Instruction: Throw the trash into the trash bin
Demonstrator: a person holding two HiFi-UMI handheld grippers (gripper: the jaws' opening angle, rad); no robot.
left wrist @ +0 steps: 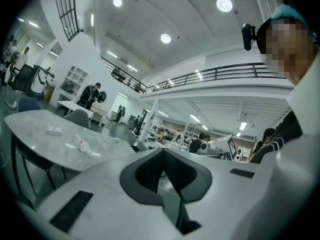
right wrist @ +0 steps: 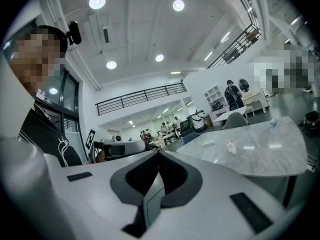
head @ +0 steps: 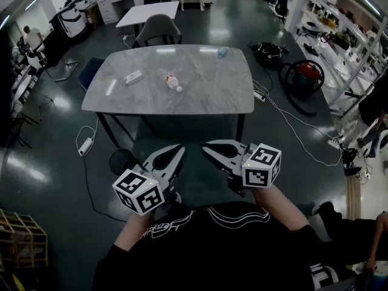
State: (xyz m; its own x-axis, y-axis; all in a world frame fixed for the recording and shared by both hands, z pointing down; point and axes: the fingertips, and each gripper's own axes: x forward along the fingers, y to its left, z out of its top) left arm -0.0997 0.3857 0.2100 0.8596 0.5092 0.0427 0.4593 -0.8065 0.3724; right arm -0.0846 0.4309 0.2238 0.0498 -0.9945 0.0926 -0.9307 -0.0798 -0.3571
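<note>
- The task has not started. The left gripper (head: 177,150) and right gripper (head: 209,147) are held close to the body, short of the table's (head: 206,90) near edge.
- Each gripper's own view shows its jaws pressed together with nothing between them.
- The likely trash is a bottle (head: 172,81) lying on its side near the middle of the table, well apart from both grippers.
- A white packet (head: 133,77) lies to the bottle's left, and a small blue thing (head: 222,51) sits at the far edge.
- Next, I judge, one gripper must reach over the near edge, open its jaws and close them across the bottle's body.
- The bottle lies flat, so the grip has to come in low.
- No bin can be picked out for certain.
- A dark round thing (head: 121,160) on the floor by the near left table leg may be the bin, but I cannot tell.
- The person's torso hides the floor just below the grippers.
- The blue thing is too small to name.
</note>
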